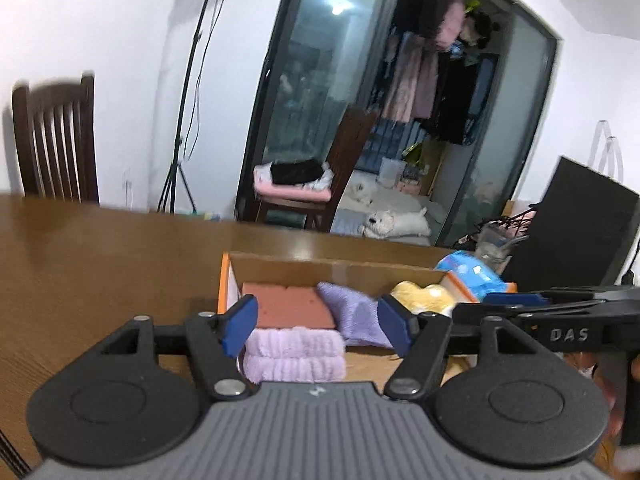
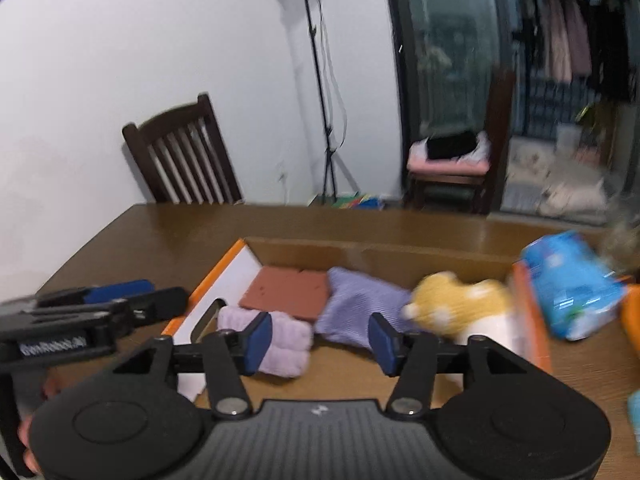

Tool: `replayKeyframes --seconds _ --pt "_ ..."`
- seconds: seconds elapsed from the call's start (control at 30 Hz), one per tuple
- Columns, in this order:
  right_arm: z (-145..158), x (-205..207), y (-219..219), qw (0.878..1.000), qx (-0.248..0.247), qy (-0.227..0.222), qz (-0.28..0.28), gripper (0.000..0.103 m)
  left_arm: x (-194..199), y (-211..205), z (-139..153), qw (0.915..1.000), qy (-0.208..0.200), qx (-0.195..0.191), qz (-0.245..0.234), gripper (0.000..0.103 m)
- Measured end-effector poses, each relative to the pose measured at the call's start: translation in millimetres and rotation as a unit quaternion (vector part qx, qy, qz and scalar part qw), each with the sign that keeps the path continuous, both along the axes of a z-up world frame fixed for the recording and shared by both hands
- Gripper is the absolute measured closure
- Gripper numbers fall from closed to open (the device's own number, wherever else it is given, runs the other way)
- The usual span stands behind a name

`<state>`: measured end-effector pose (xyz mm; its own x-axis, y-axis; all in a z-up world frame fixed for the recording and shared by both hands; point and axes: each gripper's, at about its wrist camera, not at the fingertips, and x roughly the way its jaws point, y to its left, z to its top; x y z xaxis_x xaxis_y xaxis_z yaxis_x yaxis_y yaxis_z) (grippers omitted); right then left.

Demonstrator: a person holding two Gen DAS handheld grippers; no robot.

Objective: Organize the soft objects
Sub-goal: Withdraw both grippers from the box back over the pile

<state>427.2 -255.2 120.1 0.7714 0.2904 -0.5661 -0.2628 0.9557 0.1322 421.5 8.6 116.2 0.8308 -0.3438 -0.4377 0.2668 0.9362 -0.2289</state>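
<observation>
An open cardboard box sits on the wooden table. Inside lie a red-brown sponge, a folded lilac towel, a purple cloth and a yellow plush toy. My left gripper is open and empty, just above the box's near side. My right gripper is open and empty, over the towel and purple cloth. Each gripper shows side-on in the other's view, the right one and the left one.
A blue plastic pack lies at the box's right end. The brown table stretches left and back. Wooden chairs stand behind it; a black panel stands at right.
</observation>
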Motion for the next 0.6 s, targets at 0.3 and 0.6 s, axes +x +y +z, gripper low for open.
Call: replayKeyframes --seconds 0.3,0.6 --pt "23.4 -115.6 -55.7 0.998 -0.014 -0.056 -0.01 0.039 -108.0 -0.9 13.4 0.998 -0.051 0.034 0.013 0.022" --pt "6.1 -229.8 -36.5 0.987 -0.066 -0.144 0.016 0.038 -224.4 -17.8 10.4 0.9926 -0.112 0.046 -0.002 0.009"
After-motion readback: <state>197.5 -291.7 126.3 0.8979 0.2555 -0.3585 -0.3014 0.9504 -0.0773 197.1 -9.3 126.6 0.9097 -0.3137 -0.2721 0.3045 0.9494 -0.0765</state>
